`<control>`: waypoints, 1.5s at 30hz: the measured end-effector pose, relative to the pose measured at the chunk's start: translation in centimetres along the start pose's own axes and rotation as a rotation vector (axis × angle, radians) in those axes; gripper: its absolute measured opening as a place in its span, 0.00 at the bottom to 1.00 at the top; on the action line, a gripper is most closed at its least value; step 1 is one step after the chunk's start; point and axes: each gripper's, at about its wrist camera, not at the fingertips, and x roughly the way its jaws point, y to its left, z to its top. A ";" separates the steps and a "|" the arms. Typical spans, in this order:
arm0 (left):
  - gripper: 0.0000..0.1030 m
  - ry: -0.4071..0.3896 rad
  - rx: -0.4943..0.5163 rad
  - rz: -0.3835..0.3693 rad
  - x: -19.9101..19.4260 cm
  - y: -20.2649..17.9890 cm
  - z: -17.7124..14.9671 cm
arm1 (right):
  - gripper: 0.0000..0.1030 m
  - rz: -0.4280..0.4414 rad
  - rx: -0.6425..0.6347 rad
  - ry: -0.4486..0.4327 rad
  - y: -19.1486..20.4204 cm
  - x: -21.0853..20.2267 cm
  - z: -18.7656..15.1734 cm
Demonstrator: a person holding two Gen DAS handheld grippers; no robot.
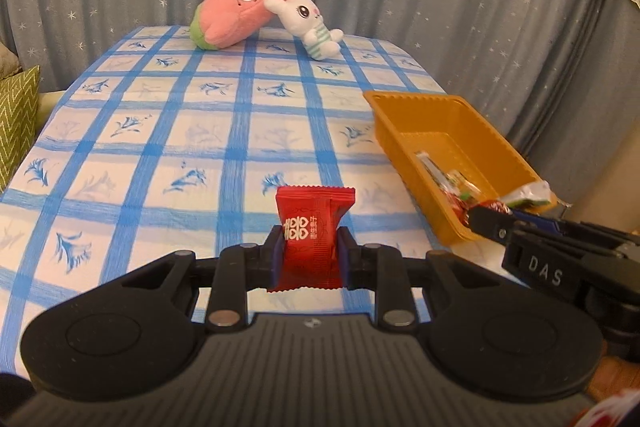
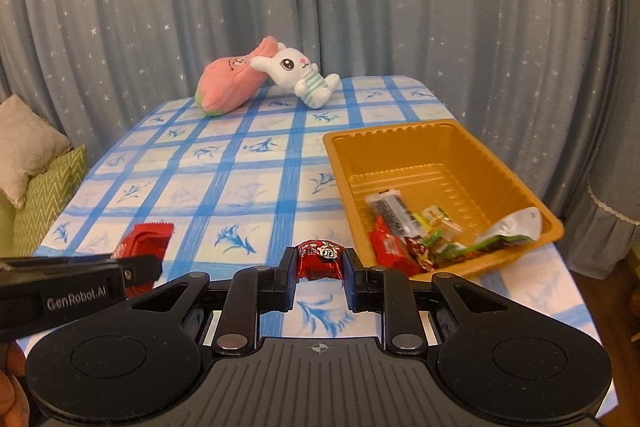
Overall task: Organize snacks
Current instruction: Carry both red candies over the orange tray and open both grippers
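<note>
Left tongs (image 1: 310,247) clamp red packet (image 1: 313,237), lower centre | right tongs (image 2: 319,269) clamp small candy (image 2: 320,259) | orange tray (image 2: 444,143) at right.

blue checked tablecloth (image 1: 200,131), orange tray (image 2: 404,139)

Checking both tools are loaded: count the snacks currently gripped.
2: a red packet in the left tool, a red panda candy in the right tool.
</note>
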 end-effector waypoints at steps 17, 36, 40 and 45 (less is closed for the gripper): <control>0.23 0.007 0.077 -0.085 -0.6 -6.0 -0.1 | 0.23 -0.076 0.054 -0.012 -4.5 -3.2 -0.5; 0.23 -0.002 0.157 -0.142 1.6 -11.5 2.2 | 0.23 -0.151 0.139 -0.043 -10.6 -3.9 1.1; 0.23 -0.002 0.164 -0.150 2.4 -12.4 2.7 | 0.23 -0.158 0.146 -0.046 -11.5 -3.7 1.5; 0.23 -0.006 0.166 -0.156 3.4 -13.1 3.5 | 0.23 -0.159 0.147 -0.042 -12.3 -3.0 2.0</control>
